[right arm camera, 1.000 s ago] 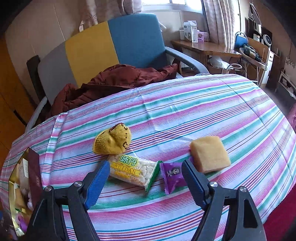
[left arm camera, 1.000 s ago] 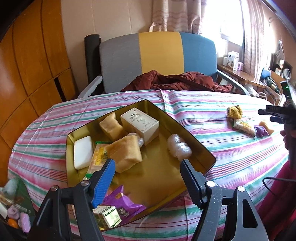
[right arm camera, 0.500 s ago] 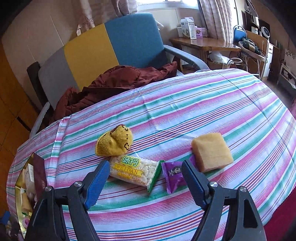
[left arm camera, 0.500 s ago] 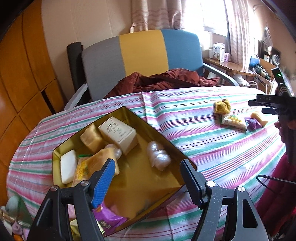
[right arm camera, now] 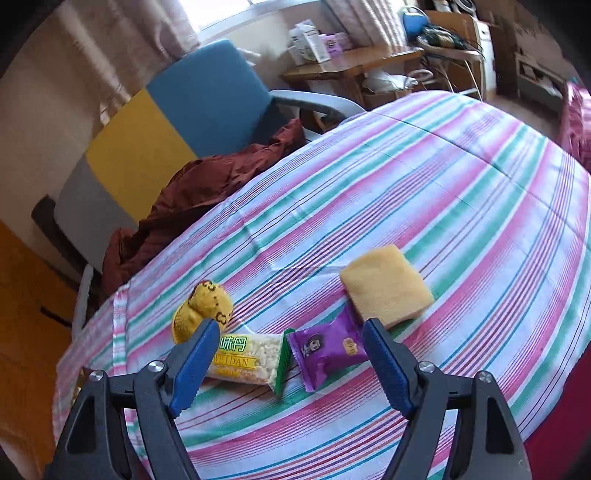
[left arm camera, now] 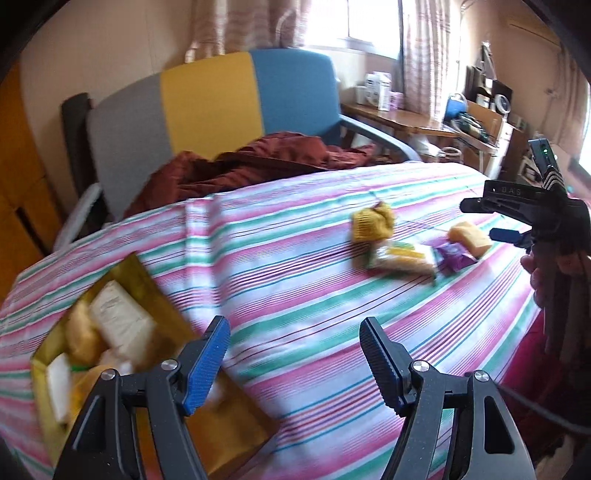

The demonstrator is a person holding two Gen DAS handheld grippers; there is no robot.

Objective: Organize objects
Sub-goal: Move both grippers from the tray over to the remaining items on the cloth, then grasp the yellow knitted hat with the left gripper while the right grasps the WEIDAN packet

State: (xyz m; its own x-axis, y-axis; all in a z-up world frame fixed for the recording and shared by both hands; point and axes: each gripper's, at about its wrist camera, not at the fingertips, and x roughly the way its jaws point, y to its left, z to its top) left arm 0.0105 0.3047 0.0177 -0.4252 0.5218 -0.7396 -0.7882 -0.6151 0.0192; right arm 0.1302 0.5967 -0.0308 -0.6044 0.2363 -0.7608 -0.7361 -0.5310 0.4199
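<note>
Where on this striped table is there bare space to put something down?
Bare striped tablecloth runs between the gold tin and the snack cluster. Beyond the yellow sponge cake, the far half lies bare. Crowded: yellow knitted piece, rice cracker packet, purple packet.

A striped tablecloth (right arm camera: pixel 424 177) covers the table. At its far side stands a chair (left arm camera: pixel 207 107) backed in grey, yellow and blue, a maroon garment (left arm camera: pixel 258 162) heaped on its seat. Far right, a cluttered wooden desk (left arm camera: pixel 413 122) sits under a bright, curtained window (left arm camera: pixel 369 18). Orange wood panels (left arm camera: pixel 18 192) line the left wall.
</note>
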